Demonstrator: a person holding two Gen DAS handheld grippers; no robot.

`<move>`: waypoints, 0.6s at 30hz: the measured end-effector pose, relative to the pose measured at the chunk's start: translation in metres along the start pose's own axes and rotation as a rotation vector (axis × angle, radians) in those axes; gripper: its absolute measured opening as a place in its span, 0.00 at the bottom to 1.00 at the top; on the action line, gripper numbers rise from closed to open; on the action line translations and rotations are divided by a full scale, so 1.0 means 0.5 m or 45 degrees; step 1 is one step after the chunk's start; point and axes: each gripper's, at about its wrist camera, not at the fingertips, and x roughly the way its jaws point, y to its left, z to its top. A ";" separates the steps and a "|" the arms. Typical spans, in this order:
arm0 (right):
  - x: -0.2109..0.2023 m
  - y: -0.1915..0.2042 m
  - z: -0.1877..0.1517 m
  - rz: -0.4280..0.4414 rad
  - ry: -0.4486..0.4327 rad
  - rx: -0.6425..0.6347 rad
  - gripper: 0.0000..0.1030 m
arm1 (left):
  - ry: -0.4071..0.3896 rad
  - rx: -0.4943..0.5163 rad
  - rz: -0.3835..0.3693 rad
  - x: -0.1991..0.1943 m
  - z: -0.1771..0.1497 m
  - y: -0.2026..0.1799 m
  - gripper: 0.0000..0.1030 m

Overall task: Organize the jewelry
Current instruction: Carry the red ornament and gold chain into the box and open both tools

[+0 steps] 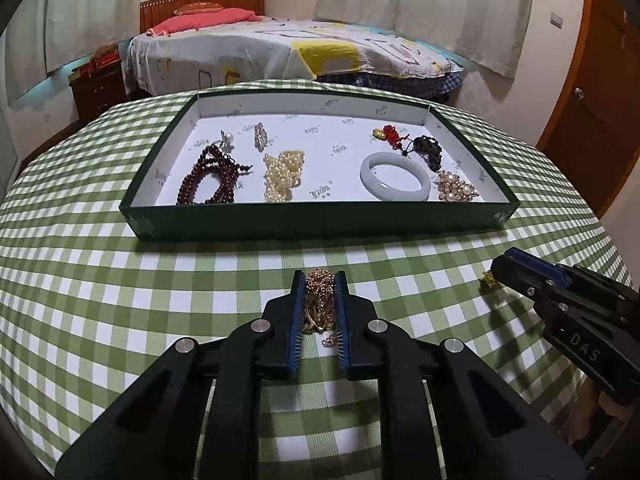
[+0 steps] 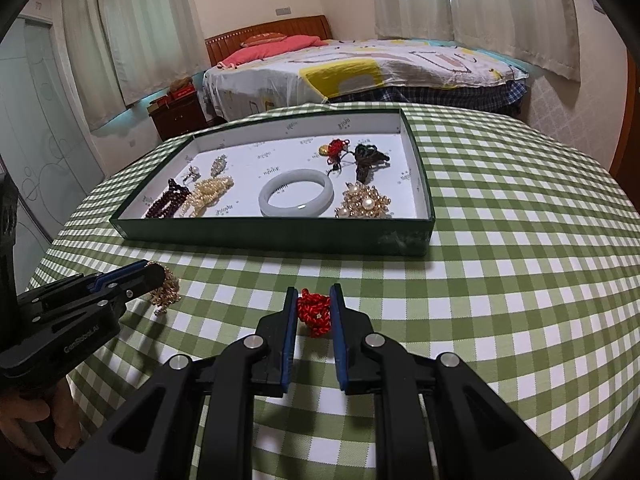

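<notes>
A green tray (image 1: pixel 280 220) with a white floor holds a dark red bead string (image 1: pixel 208 180), a pearl strand (image 1: pixel 282 174), a pale jade bangle (image 1: pixel 394 176), a gold pearl brooch (image 1: pixel 456 190) and small charms. My left gripper (image 1: pixel 320 276) is shut on a gold chain necklace (image 1: pixel 318 300) on the tablecloth in front of the tray. My right gripper (image 2: pixel 314 292) is shut on a red knotted cord charm (image 2: pixel 314 312), low over the cloth. In the left wrist view the right gripper (image 1: pixel 500 264) sits at the right beside a small gold piece (image 1: pixel 487 280).
The round table has a green checked cloth (image 2: pixel 500 260). A bed (image 1: pixel 300 52) stands behind the table, with a dark nightstand (image 1: pixel 100 88) at its left. A wooden door (image 1: pixel 600 100) is at the right. The tray also shows in the right wrist view (image 2: pixel 280 236).
</notes>
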 end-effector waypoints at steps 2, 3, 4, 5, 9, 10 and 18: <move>-0.004 0.005 0.002 0.001 -0.012 -0.005 0.16 | -0.012 -0.004 -0.002 -0.008 0.003 0.002 0.14; -0.006 0.006 0.001 0.002 -0.015 -0.005 0.16 | -0.017 -0.006 -0.004 -0.011 0.003 0.003 0.14; -0.009 0.008 0.002 0.003 -0.021 -0.006 0.16 | -0.025 -0.010 -0.006 -0.017 0.006 0.004 0.14; -0.012 0.011 0.004 0.004 -0.028 -0.007 0.16 | -0.034 -0.012 -0.009 -0.022 0.008 0.005 0.14; -0.028 0.020 0.012 0.009 -0.057 -0.019 0.16 | -0.071 -0.022 -0.019 -0.046 0.018 0.008 0.14; -0.032 0.022 0.015 0.011 -0.065 -0.021 0.16 | -0.079 -0.023 -0.022 -0.051 0.021 0.007 0.14; -0.068 0.039 0.053 0.036 -0.141 -0.036 0.16 | -0.159 -0.027 -0.039 -0.092 0.056 0.005 0.14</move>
